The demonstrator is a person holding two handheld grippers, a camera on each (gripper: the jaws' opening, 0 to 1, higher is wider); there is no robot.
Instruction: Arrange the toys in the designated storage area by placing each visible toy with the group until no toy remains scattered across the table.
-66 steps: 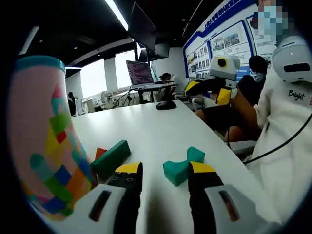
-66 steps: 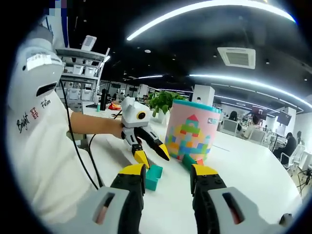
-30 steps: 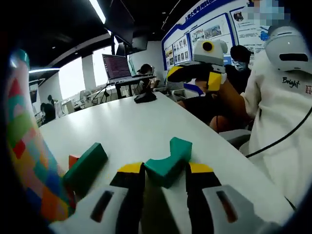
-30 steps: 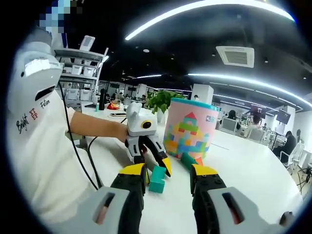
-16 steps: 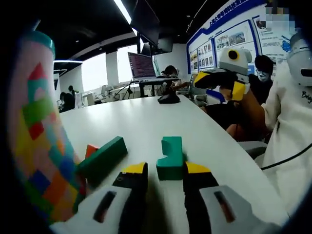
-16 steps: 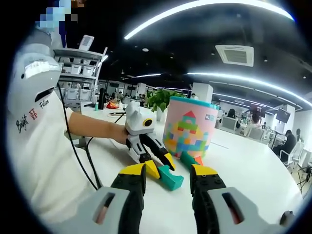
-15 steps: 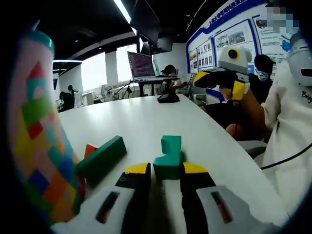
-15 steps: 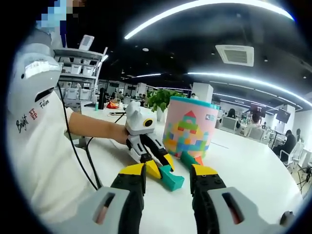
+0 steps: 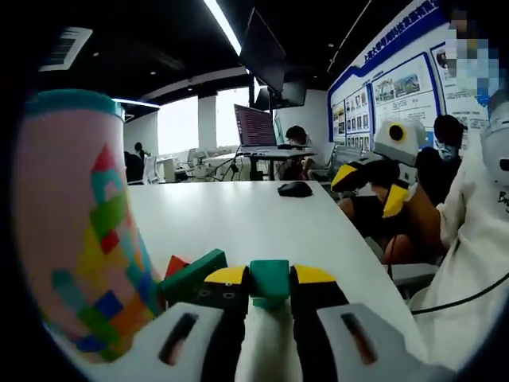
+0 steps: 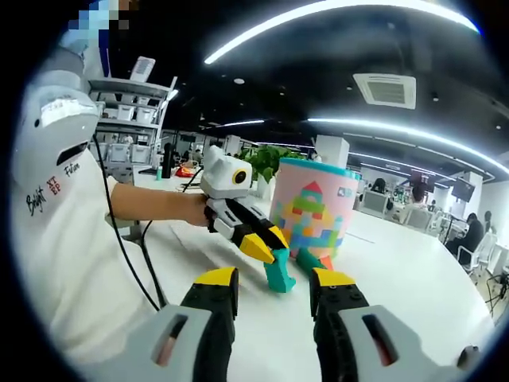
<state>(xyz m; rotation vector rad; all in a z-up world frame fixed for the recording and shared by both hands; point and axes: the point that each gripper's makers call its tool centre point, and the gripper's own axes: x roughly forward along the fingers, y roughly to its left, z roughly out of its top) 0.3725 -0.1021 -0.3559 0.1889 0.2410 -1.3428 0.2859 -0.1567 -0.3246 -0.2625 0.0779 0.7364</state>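
An open office with a dark ceiling. Long strip lights (image 10: pixel 334 16) curve across the top of the right gripper view, beside a ceiling air vent (image 10: pixel 385 91). Upper right of the left gripper view, a poster wall (image 9: pixel 394 83); centre, bright windows (image 9: pixel 179 127) and a laptop (image 9: pixel 256 127). Shelving (image 10: pixel 127 119) stands at the right gripper view's left.

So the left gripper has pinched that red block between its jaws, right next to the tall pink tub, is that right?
Not quite: the block in the left gripper is teal, not red. The left gripper view shows its jaws shut on it, and the right gripper view shows it hanging from them. A small red piece lies by the pink tub, and the rest holds.
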